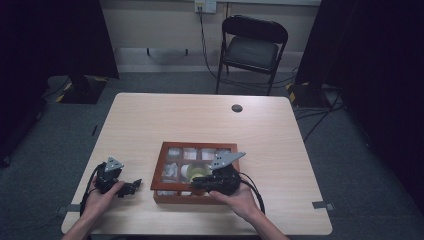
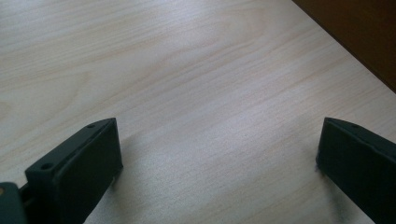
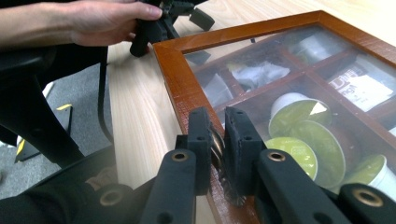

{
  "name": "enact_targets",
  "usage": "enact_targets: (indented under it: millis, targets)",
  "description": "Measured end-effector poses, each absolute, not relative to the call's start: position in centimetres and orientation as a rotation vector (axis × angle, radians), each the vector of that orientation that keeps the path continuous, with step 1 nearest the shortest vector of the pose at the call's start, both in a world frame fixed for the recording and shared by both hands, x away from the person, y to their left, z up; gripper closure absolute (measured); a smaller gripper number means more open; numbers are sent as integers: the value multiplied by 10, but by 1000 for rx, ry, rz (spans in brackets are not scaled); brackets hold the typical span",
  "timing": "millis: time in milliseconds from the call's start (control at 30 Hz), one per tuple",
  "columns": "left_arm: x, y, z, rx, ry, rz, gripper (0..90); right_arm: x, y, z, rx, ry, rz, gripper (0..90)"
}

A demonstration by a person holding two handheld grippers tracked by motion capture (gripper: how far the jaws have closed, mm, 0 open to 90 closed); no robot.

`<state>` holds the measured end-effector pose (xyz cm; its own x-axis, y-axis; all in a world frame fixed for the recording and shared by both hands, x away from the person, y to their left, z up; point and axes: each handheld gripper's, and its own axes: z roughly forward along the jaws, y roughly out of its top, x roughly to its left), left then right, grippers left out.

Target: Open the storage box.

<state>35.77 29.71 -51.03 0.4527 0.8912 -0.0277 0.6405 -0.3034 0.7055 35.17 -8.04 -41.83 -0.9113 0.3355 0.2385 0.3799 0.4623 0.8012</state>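
Observation:
A brown wooden box [image 1: 159, 170] with a glass lid sits at the table's front middle. Its compartments hold green-topped pods [image 3: 299, 112] and pale packets [image 3: 259, 74]. My right gripper [image 3: 218, 119] is shut on a small ridged metal knob [image 3: 216, 147] at the front edge of the lid frame [image 3: 173, 70]. In the high view the right gripper [image 1: 199, 184] lies low over the box's front side, pointing left. My left gripper [image 1: 132, 186] rests on the table left of the box. Its jaws stand wide open over bare wood [image 2: 219, 144].
The table [image 1: 200, 125] has a round dark grommet [image 1: 237, 108] near its far edge. A black folding chair [image 1: 255, 45] stands behind the table. The left hand [image 3: 107, 18] lies close to the box's front-left corner.

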Motion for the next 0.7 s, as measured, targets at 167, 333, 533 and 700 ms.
enact_targets:
  millis: [167,333,533,700]
  targets:
    - [358,297,-510,2050,1276,494,0,354,-82,-412,-655,-2633,-1488,810]
    - [358,297,-510,2050,1276,494,0,356,-82,-405,-661,-2624,-1506,811]
    - [358,297,-510,2050,1276,494,0,360,-83,-398,-671,-2612,-1524,811]
    - [358,297,-510,2050,1276,494,0,363,-84,-392,-675,-2592,-1547,811]
